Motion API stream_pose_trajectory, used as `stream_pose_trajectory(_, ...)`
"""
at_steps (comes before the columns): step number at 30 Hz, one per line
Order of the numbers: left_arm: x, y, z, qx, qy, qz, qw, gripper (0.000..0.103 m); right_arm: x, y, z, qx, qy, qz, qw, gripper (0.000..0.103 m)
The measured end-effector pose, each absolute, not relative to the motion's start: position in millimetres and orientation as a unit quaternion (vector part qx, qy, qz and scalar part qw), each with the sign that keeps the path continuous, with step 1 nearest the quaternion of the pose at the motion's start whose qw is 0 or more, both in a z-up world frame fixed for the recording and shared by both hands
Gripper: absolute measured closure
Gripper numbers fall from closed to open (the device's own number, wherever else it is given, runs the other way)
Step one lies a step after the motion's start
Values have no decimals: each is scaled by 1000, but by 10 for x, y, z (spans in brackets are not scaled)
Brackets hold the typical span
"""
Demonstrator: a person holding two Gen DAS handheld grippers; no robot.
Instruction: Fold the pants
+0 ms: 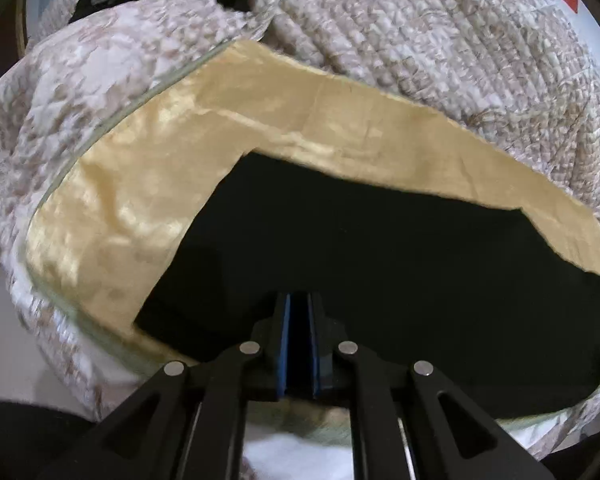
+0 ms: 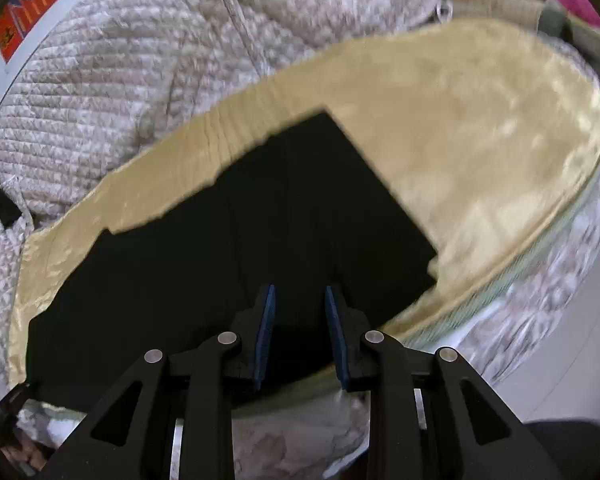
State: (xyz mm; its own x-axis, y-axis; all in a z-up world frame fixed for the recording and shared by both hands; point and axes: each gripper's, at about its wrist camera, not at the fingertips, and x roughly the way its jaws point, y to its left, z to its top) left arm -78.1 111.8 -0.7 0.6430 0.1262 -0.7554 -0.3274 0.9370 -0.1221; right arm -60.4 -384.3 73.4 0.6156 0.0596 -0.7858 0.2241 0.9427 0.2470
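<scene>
We judge the black pants (image 1: pixel 380 264) soft, limp and light, best pinched at a hem corner; our left gripper (image 1: pixel 299 300) looks nearly closed and empty, our right gripper (image 2: pixel 300 294) slightly open and empty.

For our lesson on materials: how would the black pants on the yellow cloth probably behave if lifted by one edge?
The black pants lie flat with a sharp folded corner, so they would likely droop limply. They probably slide easily, since the yellow cloth looks shiny.
</scene>
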Motion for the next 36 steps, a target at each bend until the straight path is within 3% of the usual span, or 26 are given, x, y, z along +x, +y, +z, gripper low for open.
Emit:
stream_pose_trajectory(3, -575, 1045, 186, -115, 388, 106, 908, 91, -312, -3808, 844, 150, 429, -23, 891, 77)
stream_pose_trajectory(6, -246, 933, 334, -96, 377, 88, 917, 75, 147, -3797, 759, 122, 439, -16, 890, 77)
stream_pose_trajectory(10, 114, 931, 316, -81, 372, 75, 921, 71, 475, -3867, 568, 110, 449, -27, 886, 77)
stream_pose_trajectory(15, 252, 1211, -44, -108, 412, 124, 896, 72, 486, -4118, 412, 144, 440, -73, 883, 77)
stream_pose_trajectory(21, 187, 1172, 54, -95, 400, 139, 901, 72, 413, -4396, 380, 184, 430, -125, 875, 77)
stream_pose_trajectory(28, -34, 1036, 240, -83, 375, 128, 915, 71, 144, -4028, 735, 123, 388, -82, 910, 77)
stream_pose_trajectory(30, -167, 893, 290, -73, 366, 110, 921, 71, 54, -3836, 766, 100, 388, -66, 914, 71)
stream_pose_trajectory(31, -248, 821, 293, -68, 362, 97, 924, 71, -44, -3725, 765, 90, 389, -57, 915, 58)
stream_pose_trajectory(32, -317, 753, 286, -65, 360, 85, 927, 70, -140, -3634, 756, 85, 390, -49, 916, 52)
stream_pose_trajectory(36, -657, 489, 180, -51, 362, 39, 930, 67, -526, -3318, 605, 64, 402, -23, 913, 52)
